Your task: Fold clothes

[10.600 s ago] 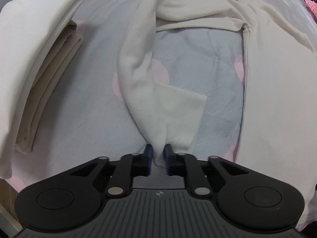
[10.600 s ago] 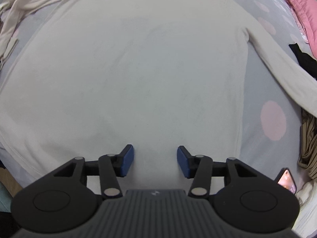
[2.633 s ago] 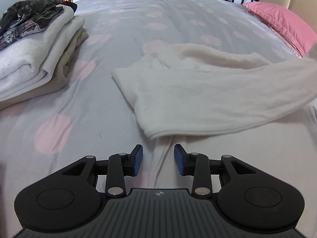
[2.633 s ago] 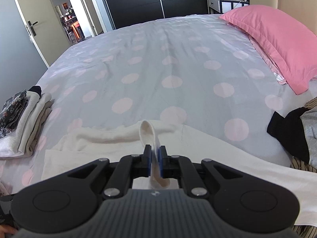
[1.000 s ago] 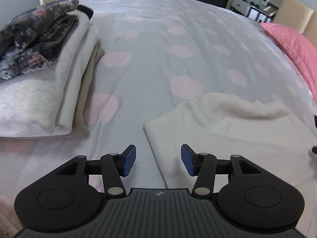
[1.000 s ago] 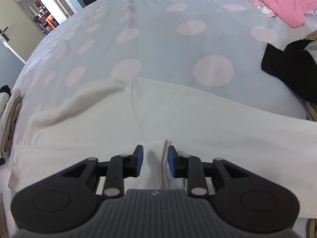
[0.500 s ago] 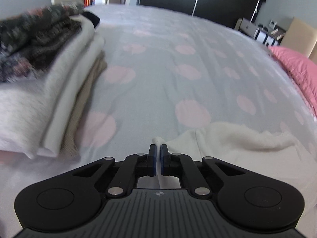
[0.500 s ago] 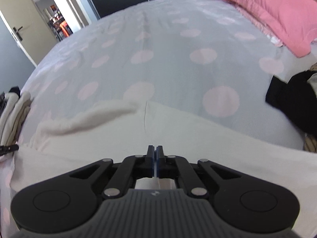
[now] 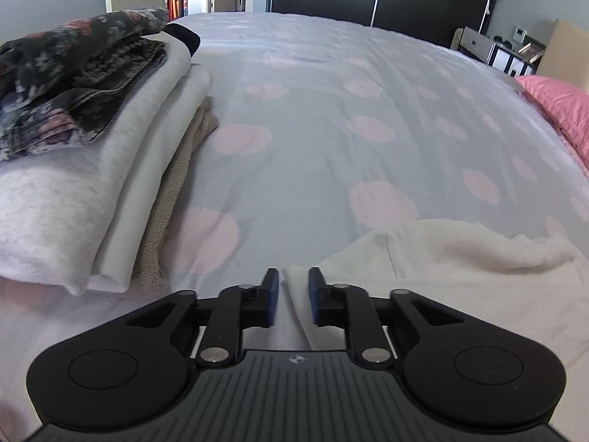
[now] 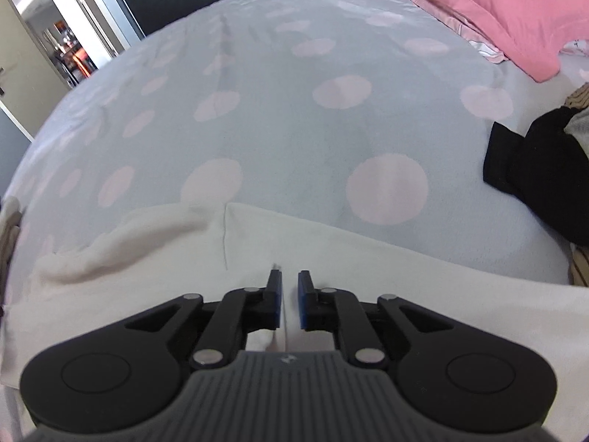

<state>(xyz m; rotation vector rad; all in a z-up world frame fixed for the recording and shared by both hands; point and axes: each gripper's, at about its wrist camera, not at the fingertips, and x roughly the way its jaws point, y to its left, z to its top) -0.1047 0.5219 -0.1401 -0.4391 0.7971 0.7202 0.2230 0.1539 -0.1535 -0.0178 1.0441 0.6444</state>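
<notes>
A cream sweater (image 9: pixel 460 258) lies flat on the dotted grey bedspread (image 9: pixel 331 110), sleeves folded across its body. My left gripper (image 9: pixel 292 276) hovers at its near left corner. Its jaws are opening, and the corner edge stands loosely between them, leaning on the right pad. In the right wrist view the sweater (image 10: pixel 147 258) fills the lower half. My right gripper (image 10: pixel 291 280) sits over its middle, jaws opening, with a thin raised ridge of cloth in the narrow gap and no pad pressing it.
A stack of folded clothes (image 9: pixel 73 184) with a dark floral piece on top stands at the left. A pink pillow (image 10: pixel 497 11) lies far right, and a black garment (image 10: pixel 533 169) sits at the right edge. Dark wardrobe doors stand beyond the bed.
A second ago both jaws stood apart over the sweater. Half a second ago each pinched the cream cloth shut. Now both have parted and the cloth sits loose between them.
</notes>
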